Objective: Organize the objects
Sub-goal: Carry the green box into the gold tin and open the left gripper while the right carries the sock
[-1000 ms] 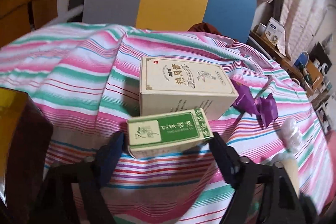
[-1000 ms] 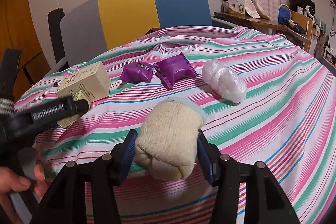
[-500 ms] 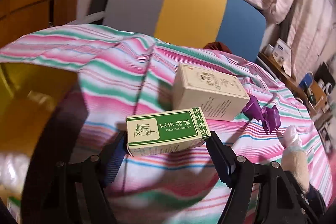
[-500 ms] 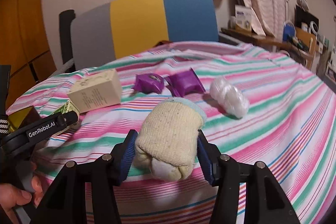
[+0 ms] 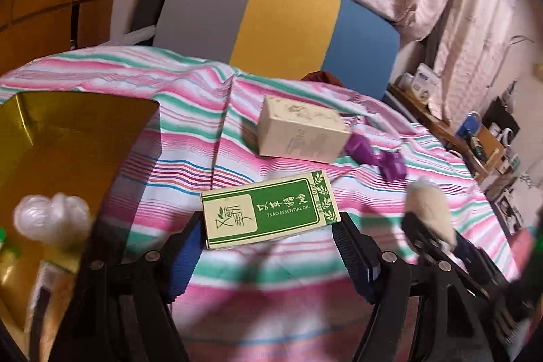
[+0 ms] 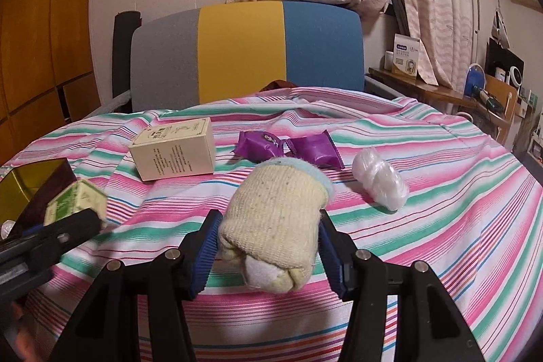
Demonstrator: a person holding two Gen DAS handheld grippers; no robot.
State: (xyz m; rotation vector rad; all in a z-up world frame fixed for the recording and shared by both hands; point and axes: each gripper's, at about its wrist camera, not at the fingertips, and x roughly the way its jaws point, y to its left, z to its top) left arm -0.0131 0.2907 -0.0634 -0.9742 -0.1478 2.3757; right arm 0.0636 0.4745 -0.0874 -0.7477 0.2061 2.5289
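Left wrist view: green box, long axis crosswise, clamped between the left tongs above the striped cloth; gold tin lies at ten o'clock, nearer this hand. Right tongs are closed on a rolled sock, the tin at nine o'clock.

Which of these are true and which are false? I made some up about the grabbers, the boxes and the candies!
1. The left gripper holds a green box. True.
2. The right gripper holds a purple candy. False: it holds a rolled cream sock.
3. Two purple candies lie on the striped cloth. True.
4. The beige box sits inside the gold tin. False: it lies on the cloth.
5. The chair back is all red. False: grey, yellow and blue.
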